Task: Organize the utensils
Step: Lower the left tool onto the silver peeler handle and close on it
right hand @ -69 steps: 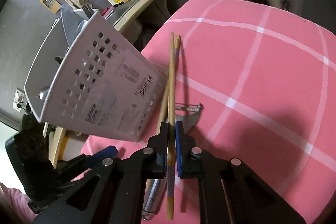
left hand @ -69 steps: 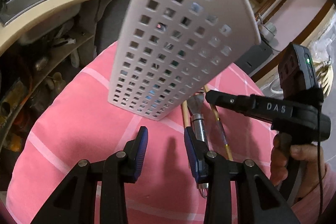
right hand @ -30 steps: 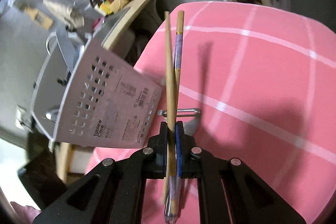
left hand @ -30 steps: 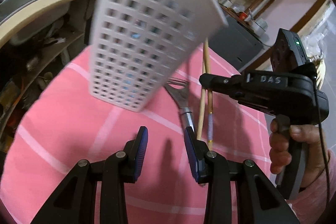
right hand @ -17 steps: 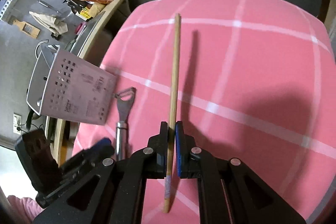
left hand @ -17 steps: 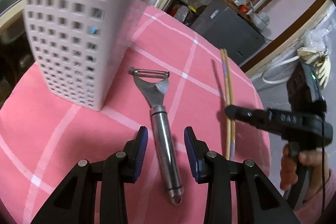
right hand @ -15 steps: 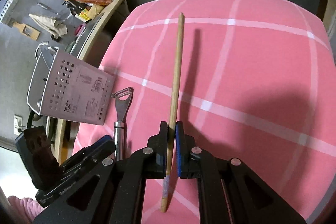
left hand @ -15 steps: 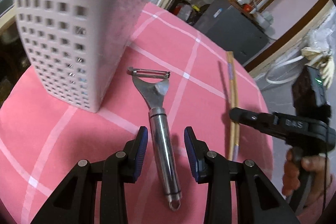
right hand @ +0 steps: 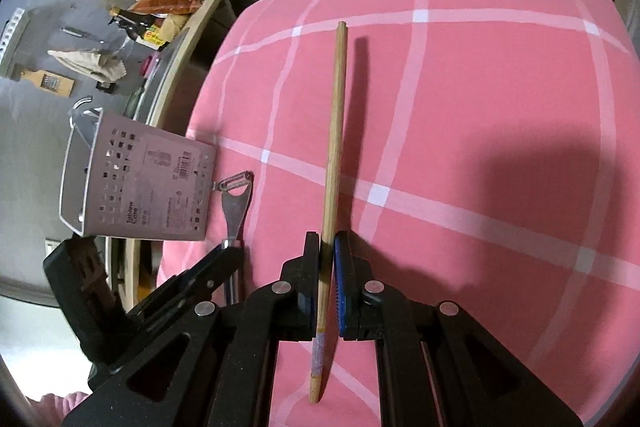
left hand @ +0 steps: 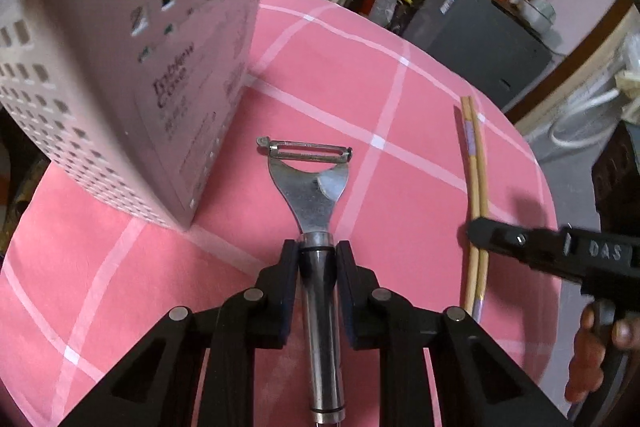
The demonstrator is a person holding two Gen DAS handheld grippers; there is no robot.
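Steel peeler sits between my left gripper fingers, which are drawn in tight on the round handle just below the collar; both pads press the metal, no gap either side. Blade end points fwd, away from me, over the pink checked cloth, close to the bottom corner of the white perforated caddy but not touching it. Can't tell if the peeler is lifted or lying flat. My right gripper is clamped on the wooden chopsticks near their lower end, pads nearly together w/ the sticks pinched between. In the left view they show as a pair side by side, long ends running fwd above the cloth, well right of the peeler.
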